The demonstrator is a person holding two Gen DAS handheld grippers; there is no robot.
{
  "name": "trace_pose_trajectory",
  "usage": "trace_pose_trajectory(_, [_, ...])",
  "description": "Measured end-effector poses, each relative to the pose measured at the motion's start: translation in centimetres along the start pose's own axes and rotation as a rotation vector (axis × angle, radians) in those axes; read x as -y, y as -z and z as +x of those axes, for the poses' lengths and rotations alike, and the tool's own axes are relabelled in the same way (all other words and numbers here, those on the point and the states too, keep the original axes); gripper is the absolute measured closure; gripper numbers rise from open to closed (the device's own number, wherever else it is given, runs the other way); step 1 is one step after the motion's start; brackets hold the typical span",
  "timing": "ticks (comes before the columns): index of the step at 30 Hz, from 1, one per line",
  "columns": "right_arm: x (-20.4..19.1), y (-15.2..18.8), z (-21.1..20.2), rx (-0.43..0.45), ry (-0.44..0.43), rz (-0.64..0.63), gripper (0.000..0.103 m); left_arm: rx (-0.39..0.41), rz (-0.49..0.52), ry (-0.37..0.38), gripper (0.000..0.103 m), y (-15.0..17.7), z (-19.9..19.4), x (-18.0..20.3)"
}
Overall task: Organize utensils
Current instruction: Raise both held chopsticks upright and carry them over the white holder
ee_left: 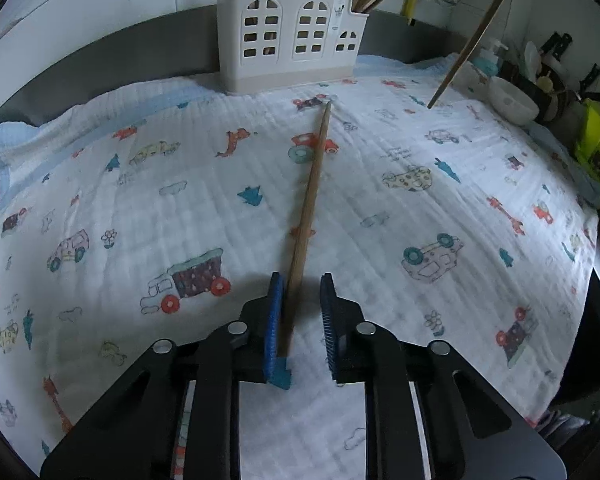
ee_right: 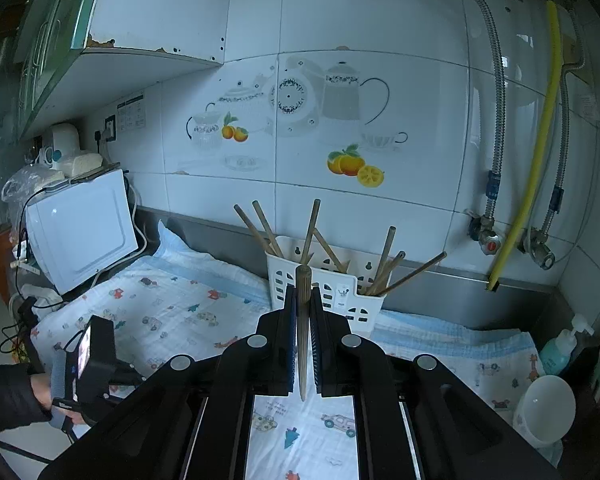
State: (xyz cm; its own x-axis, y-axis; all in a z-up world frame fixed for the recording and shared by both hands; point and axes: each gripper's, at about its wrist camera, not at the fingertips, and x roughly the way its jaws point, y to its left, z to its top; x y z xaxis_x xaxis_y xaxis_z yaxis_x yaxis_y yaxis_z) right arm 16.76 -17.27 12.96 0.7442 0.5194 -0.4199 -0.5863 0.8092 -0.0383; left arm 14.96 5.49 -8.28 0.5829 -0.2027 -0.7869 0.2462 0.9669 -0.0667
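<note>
A wooden chopstick (ee_left: 310, 192) lies on the printed cloth (ee_left: 140, 200), pointing toward the white holder (ee_left: 288, 32) at the back. Its near end runs between the fingers of my left gripper (ee_left: 301, 278), resting against the left blue pad. The right pad stands clear of it, so the gripper is open. My right gripper (ee_right: 303, 289) is shut on another chopstick (ee_right: 303, 320), held upright in front of the holder (ee_right: 324, 284). That same chopstick (ee_left: 476, 36) slants across the upper right of the left wrist view. Several chopsticks stand in the holder.
A white appliance (ee_right: 84, 232) stands at the left end of the counter. A white bowl (ee_left: 512, 100), a soap bottle (ee_right: 560, 348) and a green rack (ee_left: 598, 140) crowd the right end. Pipes and valves (ee_right: 488, 236) run down the tiled wall. A hand (ee_right: 44, 392) holds the left device.
</note>
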Motion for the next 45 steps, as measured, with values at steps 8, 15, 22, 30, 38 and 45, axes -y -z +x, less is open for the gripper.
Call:
trace_pose_trajectory(8, [-0.6,-0.1,-0.4,0.014,-0.007,-0.001,0.096,-0.008,0.01,-0.046,0.096,-0.3,0.0,0.3])
trace_pose_trajectory(15, [-0.4,-0.6,-1.1,0.034,0.006,-0.004,0.096,0.051,-0.018,-0.001,0.098,-1.8,-2.7,0.4])
trace_pose_trajectory(22, [0.0,-1.5,-1.7,0.068,0.011,0.007,0.096,0.138,-0.035,0.021,0.098,-4.4,-5.8,0.2])
trace_pose_trajectory(30, [0.5,-2.4,-2.0,0.094,0.012,0.016,0.096,0.233,-0.05,0.018,0.098,-6.8,-6.8,0.5])
trace_pose_trajectory(38, [1.7,-4.6,-1.9,0.129,0.046,0.011,0.096,0.293,-0.065,0.03,0.098,-9.1,-8.1,0.4])
trace_pose_trajectory(45, [3.0,-8.2,-0.3,0.174,0.072,0.002,0.096,0.341,-0.026,-0.001,0.098,-12.9,-10.1,0.6])
